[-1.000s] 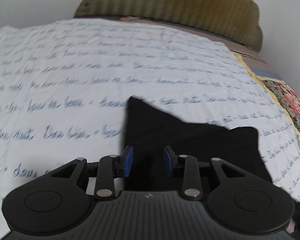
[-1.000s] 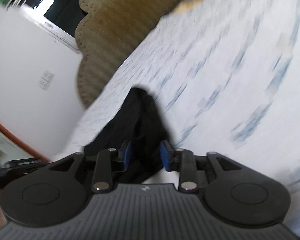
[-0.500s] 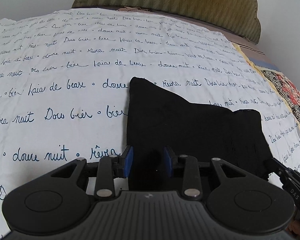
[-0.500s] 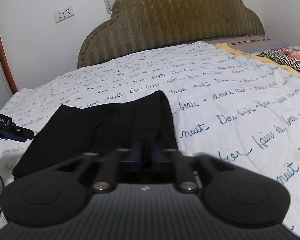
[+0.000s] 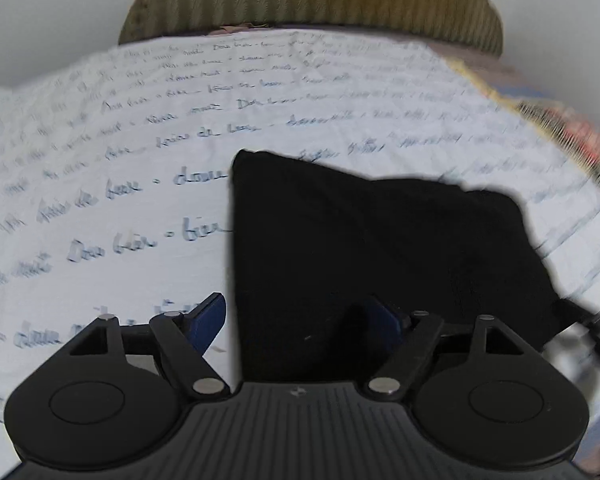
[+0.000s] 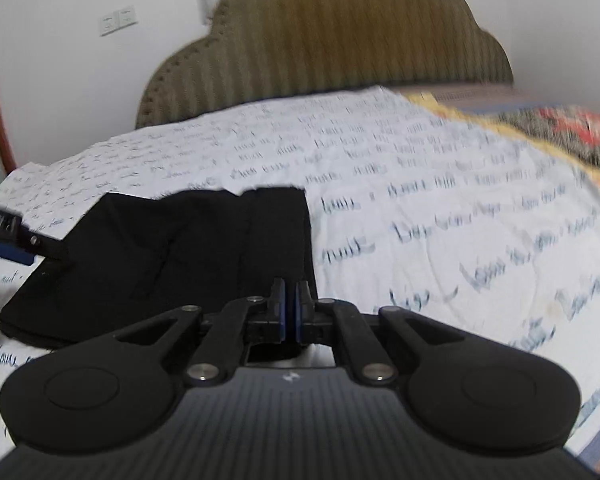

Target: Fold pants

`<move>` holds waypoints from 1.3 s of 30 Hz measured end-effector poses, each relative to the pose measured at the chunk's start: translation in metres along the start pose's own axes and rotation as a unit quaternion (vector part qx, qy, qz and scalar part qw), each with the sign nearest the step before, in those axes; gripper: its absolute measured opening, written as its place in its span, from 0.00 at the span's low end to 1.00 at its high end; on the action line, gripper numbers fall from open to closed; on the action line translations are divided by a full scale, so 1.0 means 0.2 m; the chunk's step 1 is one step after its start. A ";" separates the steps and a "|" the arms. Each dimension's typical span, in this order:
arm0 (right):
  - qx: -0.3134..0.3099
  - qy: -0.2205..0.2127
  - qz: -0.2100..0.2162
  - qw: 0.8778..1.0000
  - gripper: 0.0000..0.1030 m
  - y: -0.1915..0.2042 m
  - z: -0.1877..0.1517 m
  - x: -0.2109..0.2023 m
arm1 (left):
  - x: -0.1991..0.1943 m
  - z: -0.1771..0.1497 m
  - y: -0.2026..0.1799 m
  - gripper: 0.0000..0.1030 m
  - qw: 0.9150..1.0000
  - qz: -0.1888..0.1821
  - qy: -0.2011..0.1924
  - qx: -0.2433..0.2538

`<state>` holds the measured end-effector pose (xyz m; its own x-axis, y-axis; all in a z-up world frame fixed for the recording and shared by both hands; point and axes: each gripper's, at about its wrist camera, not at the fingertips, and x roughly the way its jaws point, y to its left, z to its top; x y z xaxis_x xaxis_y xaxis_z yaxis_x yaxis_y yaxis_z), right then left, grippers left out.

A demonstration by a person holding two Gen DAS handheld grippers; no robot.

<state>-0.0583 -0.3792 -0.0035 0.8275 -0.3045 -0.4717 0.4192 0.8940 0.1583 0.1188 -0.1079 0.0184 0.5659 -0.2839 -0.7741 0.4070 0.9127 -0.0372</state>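
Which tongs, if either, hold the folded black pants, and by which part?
Neither. The left tongs are opening over the folded black pants; the right tongs are shut on nothing.

The bed [image 6: 440, 216] carries a white sheet [image 5: 112, 264] printed with rows of blue handwriting, slightly rumpled and spread over most of the top. An olive, ribbed headboard [image 6: 332, 44] with a scalloped outline stands at the far end against a white wall. The pants [image 6: 188, 256], black and folded into a flat, roughly square stack, lie directly on the sheet near the closer edge. Along the far right side of the bed a yellow-edged cloth [image 6: 556, 124] with a red and black pattern lies beside the sheet; blur hides its details.
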 end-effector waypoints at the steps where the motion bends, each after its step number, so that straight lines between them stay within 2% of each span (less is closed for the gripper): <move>1: -0.007 -0.002 -0.005 1.000 0.06 0.00 0.01 -0.01 | 0.00 -0.01 -0.01 0.76 1.000 0.003 -0.002 0.011; 4: -0.015 -0.042 -0.034 0.998 0.14 -0.01 0.11 -0.11 | -0.05 0.02 0.02 0.75 1.000 -0.013 -0.023 0.009; 5: -0.012 -0.056 -0.033 0.998 0.18 -0.01 0.15 -0.13 | -0.05 0.04 0.04 0.75 0.999 -0.018 -0.028 0.001; 7: -0.027 -0.068 -0.007 0.997 0.18 0.01 0.27 -0.11 | -0.03 0.09 0.05 0.75 0.999 -0.035 -0.024 -0.015; 10: -0.079 -0.036 0.054 0.995 0.17 0.12 0.40 0.06 | 0.04 0.11 0.03 0.76 0.998 -0.059 -0.010 -0.019; 14: -0.138 0.054 0.107 0.983 0.17 0.25 0.45 0.39 | 0.13 0.04 -0.02 0.75 1.000 -0.030 0.006 0.008; 15: -0.147 0.071 0.104 0.981 0.16 0.26 0.44 0.46 | 0.14 0.02 -0.03 0.75 1.000 -0.022 0.008 0.017; 17: -0.155 0.091 0.063 0.982 0.13 0.25 0.44 0.57 | 0.14 -0.02 -0.03 0.75 0.999 -0.017 0.004 0.029; 19: -0.132 0.083 0.054 0.986 0.14 0.26 0.48 0.55 | 0.12 -0.03 -0.02 0.75 0.999 -0.016 0.000 0.029; 21: -0.135 0.059 0.093 0.985 0.17 0.35 0.51 0.47 | 0.13 -0.03 0.00 0.75 1.000 -0.023 0.001 0.019; 23: -0.164 0.061 0.145 0.974 0.17 0.50 0.53 0.44 | 0.13 -0.03 0.01 0.76 1.000 -0.024 0.002 0.010; 25: -0.201 0.075 0.172 0.961 0.17 0.65 0.53 0.48 | 0.13 -0.03 0.00 0.76 1.000 -0.022 -0.001 0.013; 28: -0.245 0.111 0.171 0.948 0.17 0.82 0.52 0.65 | 0.13 -0.05 -0.01 0.76 1.000 -0.018 -0.007 0.019; 30: -0.255 0.134 0.159 0.944 0.16 0.87 0.50 0.78 | 0.13 -0.06 -0.01 0.80 1.000 -0.014 -0.008 0.019; 33: -0.244 0.134 0.129 0.952 0.16 0.86 0.50 0.87 | 0.14 -0.07 0.02 0.82 1.000 -0.020 -0.003 0.007; 35: -0.225 0.116 0.148 0.956 0.19 0.87 0.55 0.83 | 0.15 -0.07 0.04 0.83 1.000 -0.028 -0.001 -0.001; 37: -0.230 0.110 0.177 0.951 0.19 0.93 0.58 0.80 | 0.16 -0.07 0.05 0.84 0.999 -0.033 0.002 -0.011; 39: -0.256 0.114 0.184 0.942 0.19 1.01 0.57 0.82 | 0.16 -0.08 0.06 0.84 0.999 -0.036 0.003 -0.018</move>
<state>0.2041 -0.2856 0.0502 0.7560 0.0824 -0.6494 -0.1634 0.9844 -0.0654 0.1307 -0.1015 -0.0169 0.5308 -0.3478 -0.7728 0.4203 0.8999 -0.1162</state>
